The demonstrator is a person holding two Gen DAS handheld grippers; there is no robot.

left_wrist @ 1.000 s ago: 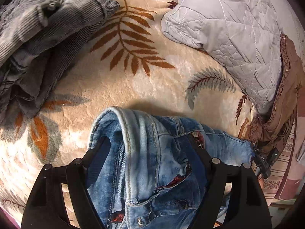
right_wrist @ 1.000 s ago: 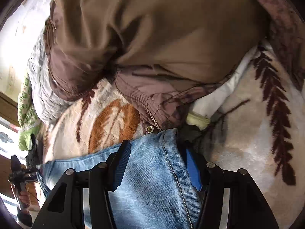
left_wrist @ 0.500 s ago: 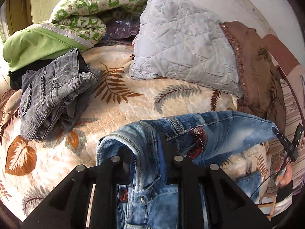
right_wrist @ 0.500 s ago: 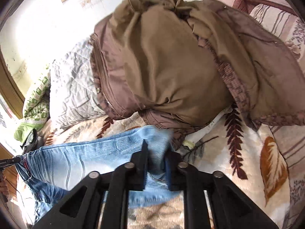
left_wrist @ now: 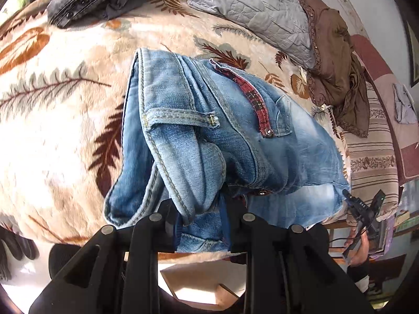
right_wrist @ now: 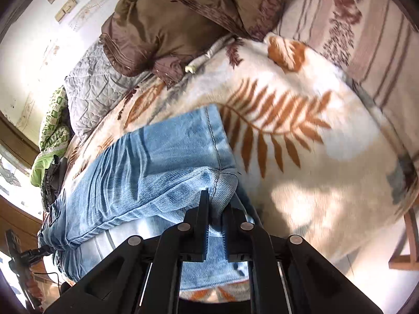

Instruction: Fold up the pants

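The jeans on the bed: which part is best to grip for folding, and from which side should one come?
Grip the jeans at their two ends: the bunched waistband by the belt loop, and the leg hem. Come from the near bed edge, pointing downward. Both ends are thick, stitched edges that give the fingers a firm hold. The left gripper and right gripper already pinch them there, jaws easing open slightly.

Close downward wrist views, shared jeans [left_wrist: 235, 136]

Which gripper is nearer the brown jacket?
Right, probably. The right gripper grips the jeans at the leg end, below the brown jacket; the left gripper grips the waistband end, farther away.
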